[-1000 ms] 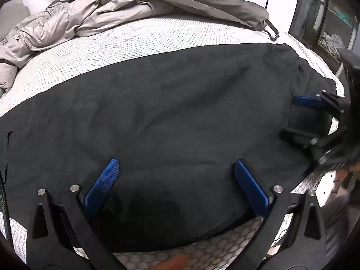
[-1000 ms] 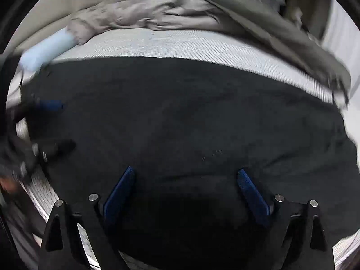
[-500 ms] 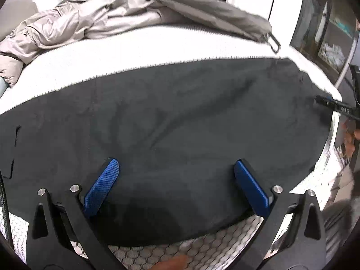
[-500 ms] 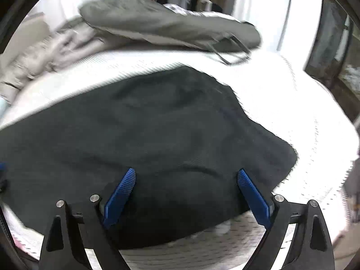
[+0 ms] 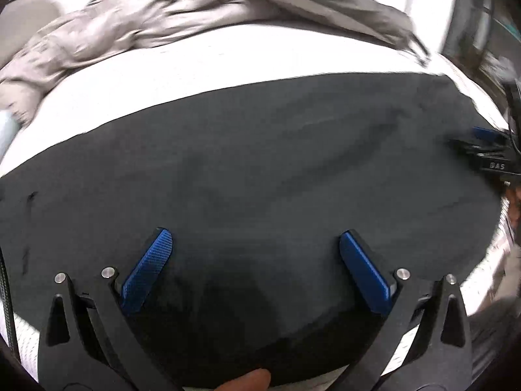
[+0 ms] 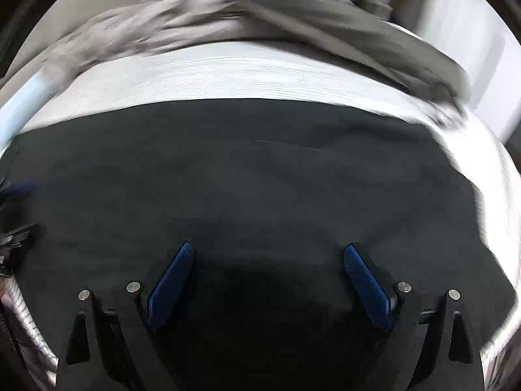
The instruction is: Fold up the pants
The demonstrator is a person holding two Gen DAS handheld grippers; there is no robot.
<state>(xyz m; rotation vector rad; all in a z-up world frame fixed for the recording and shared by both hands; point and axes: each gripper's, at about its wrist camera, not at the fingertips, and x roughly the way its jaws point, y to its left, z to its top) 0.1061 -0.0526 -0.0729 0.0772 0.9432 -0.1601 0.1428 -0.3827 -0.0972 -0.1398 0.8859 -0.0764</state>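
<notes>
Pants beneath spread tongs

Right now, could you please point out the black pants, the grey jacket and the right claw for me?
black pants (image 5: 260,169), left wrist view, middle of the flat fabric.
grey jacket (image 5: 107,32), left wrist view, crumpled light part.
right claw (image 6: 268,280), right wrist view, midway between its blue fingertips.
</notes>
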